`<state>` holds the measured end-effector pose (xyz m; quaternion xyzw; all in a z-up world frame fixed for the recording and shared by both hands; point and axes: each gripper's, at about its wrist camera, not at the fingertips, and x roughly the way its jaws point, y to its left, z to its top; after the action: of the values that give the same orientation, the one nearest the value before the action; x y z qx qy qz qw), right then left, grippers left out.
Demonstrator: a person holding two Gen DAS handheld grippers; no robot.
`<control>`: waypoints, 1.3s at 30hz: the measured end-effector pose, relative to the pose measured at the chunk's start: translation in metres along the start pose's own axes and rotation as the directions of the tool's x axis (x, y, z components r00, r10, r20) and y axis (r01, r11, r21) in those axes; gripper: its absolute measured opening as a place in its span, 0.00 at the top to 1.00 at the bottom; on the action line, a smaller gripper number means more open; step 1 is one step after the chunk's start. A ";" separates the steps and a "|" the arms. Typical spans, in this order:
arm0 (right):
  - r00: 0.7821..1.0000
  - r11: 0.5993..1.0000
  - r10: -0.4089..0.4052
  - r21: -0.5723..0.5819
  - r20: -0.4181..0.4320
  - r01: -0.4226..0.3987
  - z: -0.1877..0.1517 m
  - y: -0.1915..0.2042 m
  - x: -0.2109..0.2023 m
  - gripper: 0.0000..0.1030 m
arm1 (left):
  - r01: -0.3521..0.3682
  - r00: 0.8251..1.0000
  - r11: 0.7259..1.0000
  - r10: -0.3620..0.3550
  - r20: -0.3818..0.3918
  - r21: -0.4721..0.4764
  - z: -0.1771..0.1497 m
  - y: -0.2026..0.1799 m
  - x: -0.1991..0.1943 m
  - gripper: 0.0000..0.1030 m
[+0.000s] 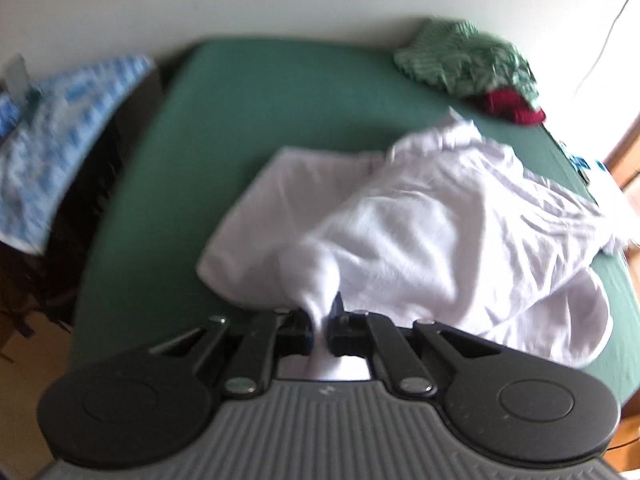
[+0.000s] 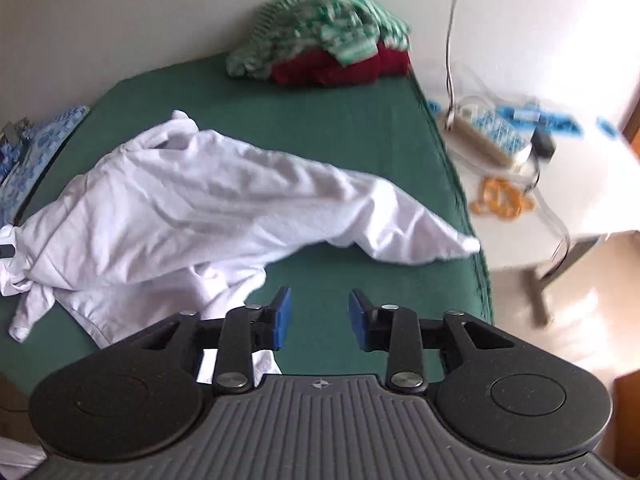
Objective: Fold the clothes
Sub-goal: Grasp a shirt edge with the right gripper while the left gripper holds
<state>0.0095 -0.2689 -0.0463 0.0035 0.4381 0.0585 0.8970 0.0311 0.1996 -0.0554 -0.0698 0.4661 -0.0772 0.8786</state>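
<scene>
A crumpled white garment lies spread over the green bed. My left gripper is shut on a bunched fold of its near edge, and cloth runs down between the blue pads. In the right wrist view the same white garment stretches across the green bed, one corner reaching the right edge. My right gripper hovers open above bare sheet just in front of the garment, with nothing between its fingers.
A pile of green-striped and red clothes sits at the bed's far corner, also seen as a pile. A white side table right of the bed holds a power strip, cables and an orange chain. Blue-patterned cloth lies left of the bed.
</scene>
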 end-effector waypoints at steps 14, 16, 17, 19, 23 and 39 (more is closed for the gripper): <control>0.989 0.992 0.024 0.124 -0.145 -0.006 -0.008 0.053 0.084 0.96 | 0.137 0.988 0.990 -0.138 -0.069 -0.015 -0.003 0.010 0.029 0.85; 0.987 0.993 0.047 0.119 -0.156 -0.029 -0.009 0.061 0.068 0.95 | 0.149 0.986 0.989 -0.149 -0.077 -0.003 -0.001 0.008 0.033 0.96; 0.986 0.994 0.053 0.103 -0.158 -0.037 -0.011 0.068 0.058 0.95 | 0.156 0.984 0.988 -0.155 -0.083 0.006 0.001 0.008 0.035 0.98; 0.978 0.996 0.073 0.068 -0.193 -0.061 -0.022 0.083 0.035 0.96 | 0.164 0.983 0.986 -0.162 -0.082 0.022 0.007 0.009 0.037 0.98; 0.921 0.987 0.141 -0.022 -0.362 -0.159 -0.065 0.124 -0.002 0.96 | 0.171 0.984 0.985 -0.169 -0.057 0.037 0.020 0.018 0.037 0.99; 0.972 0.957 0.237 -0.170 -0.010 -0.235 0.138 0.105 0.097 0.37 | 0.111 0.990 0.986 -0.121 -0.071 -0.127 0.004 0.026 0.016 0.86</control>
<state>0.1667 -0.1480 -0.0312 -0.0208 0.4234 0.2023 0.8828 0.0450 0.2223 -0.0715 -0.1477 0.4993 -0.1023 0.8476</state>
